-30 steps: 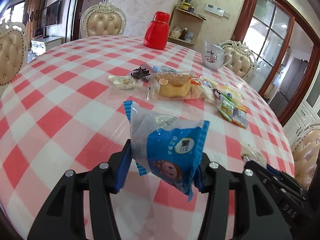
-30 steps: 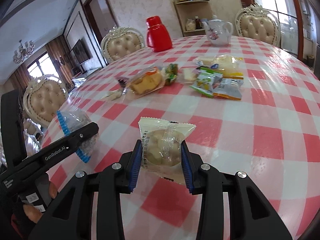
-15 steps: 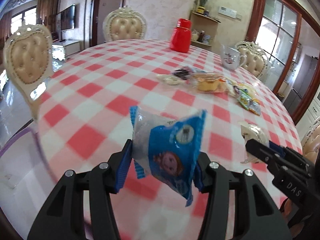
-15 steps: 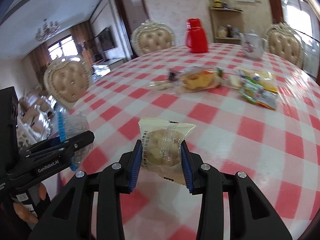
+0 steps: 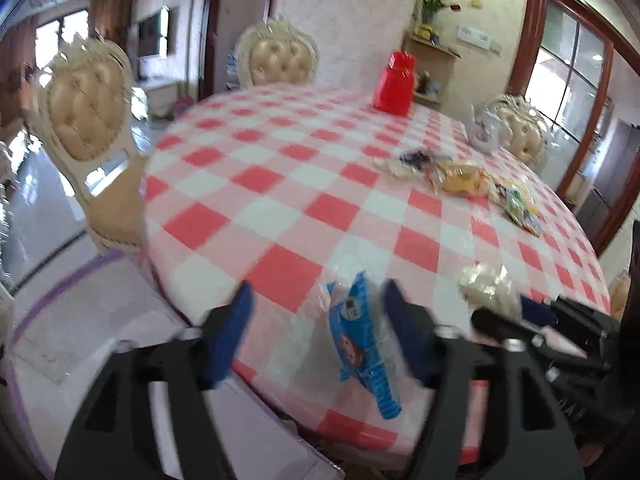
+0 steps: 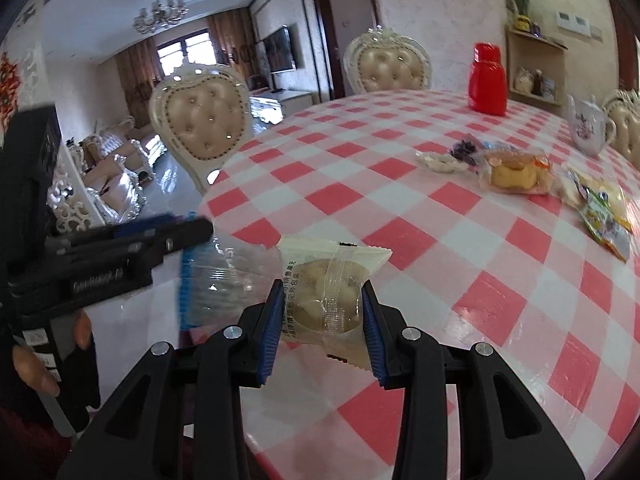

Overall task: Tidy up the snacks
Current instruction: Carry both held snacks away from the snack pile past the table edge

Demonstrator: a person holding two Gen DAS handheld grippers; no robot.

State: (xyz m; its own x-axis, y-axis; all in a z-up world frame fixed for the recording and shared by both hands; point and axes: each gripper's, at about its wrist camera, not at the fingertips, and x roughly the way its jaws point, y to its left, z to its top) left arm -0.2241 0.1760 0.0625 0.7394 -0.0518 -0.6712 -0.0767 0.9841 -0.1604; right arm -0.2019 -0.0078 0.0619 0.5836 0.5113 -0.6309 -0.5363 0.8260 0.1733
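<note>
The left gripper (image 5: 316, 332) fingers have just been opening, the blue packet (image 5: 360, 344) seemingly loose between them above the checked tabletop (image 5: 280, 184) edge; the right gripper (image 6: 320, 320) clamps a pastry packet (image 6: 326, 284).

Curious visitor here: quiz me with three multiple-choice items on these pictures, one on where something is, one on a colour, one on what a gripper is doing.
1. Where does the red jug stand?
A. on the far side of the table
B. on a chair
C. on the floor

2. What colour are the checks on the tablecloth?
A. green and white
B. red and white
C. blue and yellow

3. What is the right gripper doing?
A. standing open and empty
B. gripping the teapot
C. clamping the pale cookie packet

Answers: 1 A, the jug sits near the table's far edge; 2 B, red and white squares cover it; 3 C, both blue pads press the packet.
</note>
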